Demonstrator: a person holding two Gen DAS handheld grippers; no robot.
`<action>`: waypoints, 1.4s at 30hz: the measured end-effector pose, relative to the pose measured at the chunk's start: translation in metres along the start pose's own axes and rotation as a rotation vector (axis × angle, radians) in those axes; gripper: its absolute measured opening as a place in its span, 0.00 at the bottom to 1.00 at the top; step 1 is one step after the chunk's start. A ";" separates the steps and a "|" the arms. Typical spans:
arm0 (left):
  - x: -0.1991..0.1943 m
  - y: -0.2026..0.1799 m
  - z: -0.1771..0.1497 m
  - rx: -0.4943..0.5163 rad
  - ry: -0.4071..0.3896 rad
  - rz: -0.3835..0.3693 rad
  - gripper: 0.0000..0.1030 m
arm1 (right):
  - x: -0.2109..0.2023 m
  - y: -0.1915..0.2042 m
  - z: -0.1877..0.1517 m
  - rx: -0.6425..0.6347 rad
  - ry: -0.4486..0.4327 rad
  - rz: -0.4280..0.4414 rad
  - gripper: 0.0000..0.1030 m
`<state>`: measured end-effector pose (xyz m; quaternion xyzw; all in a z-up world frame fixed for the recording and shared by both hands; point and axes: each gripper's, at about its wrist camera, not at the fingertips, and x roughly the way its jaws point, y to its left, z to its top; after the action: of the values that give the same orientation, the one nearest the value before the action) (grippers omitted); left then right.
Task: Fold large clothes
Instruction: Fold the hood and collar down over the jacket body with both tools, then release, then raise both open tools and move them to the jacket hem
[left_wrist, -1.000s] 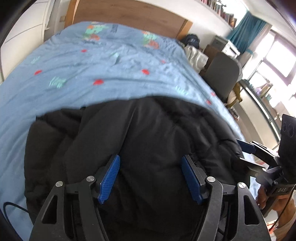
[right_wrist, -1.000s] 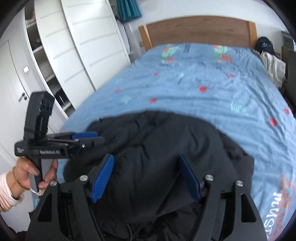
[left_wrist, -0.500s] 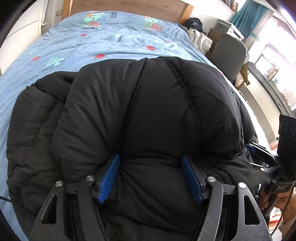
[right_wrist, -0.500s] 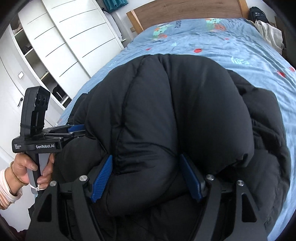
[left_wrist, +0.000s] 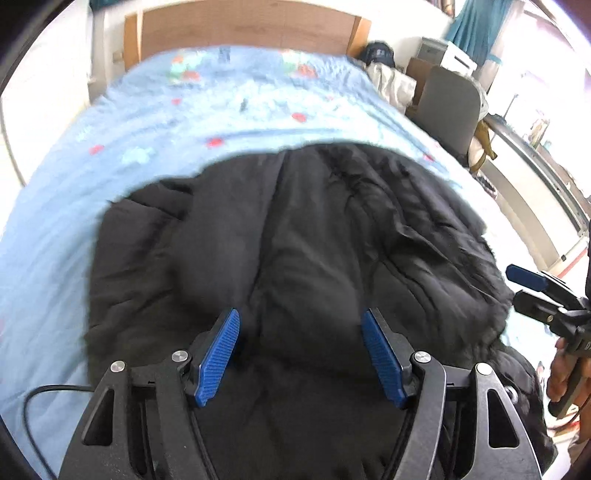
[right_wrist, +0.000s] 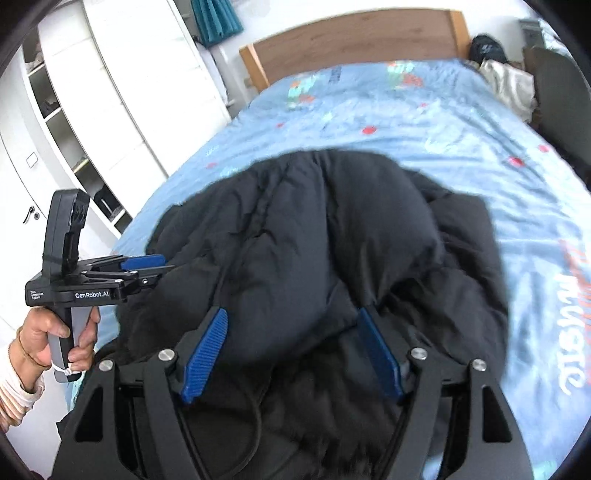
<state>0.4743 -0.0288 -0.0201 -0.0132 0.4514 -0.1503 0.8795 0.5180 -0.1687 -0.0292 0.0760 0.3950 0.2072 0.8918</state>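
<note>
A blue patterned bed (left_wrist: 110, 177) fills the room. The left gripper (left_wrist: 301, 356) and right gripper (right_wrist: 291, 356) each clamp a thick fold of the black puffer jacket (left_wrist: 295, 236). Half a second ago it bulged high; now it lies lower, so the fold seems laid down.

On my right-wrist view I can read "GenRobot.AI" in white along the black body of the left gripper (right_wrist: 147, 271), with a tiny three-line label beside it, too small for me to make out. On the blue bedspread (right_wrist: 461, 122) at the right edge there's big white and orange lettering, cut off and warped; I can't read it. Left-wrist view: nothing legible.
</note>
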 end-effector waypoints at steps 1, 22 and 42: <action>-0.021 -0.001 -0.005 -0.004 -0.028 0.003 0.66 | -0.014 0.005 -0.002 -0.003 -0.020 -0.005 0.70; -0.433 -0.060 -0.152 0.008 -0.496 0.013 0.75 | -0.417 0.147 -0.125 -0.053 -0.436 -0.151 0.70; -0.509 0.027 -0.300 -0.234 -0.478 0.150 0.90 | -0.591 0.140 -0.283 0.034 -0.500 -0.444 0.71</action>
<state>-0.0363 0.1715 0.2001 -0.1163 0.2450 -0.0243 0.9622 -0.0894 -0.3043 0.2190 0.0516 0.1742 -0.0239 0.9831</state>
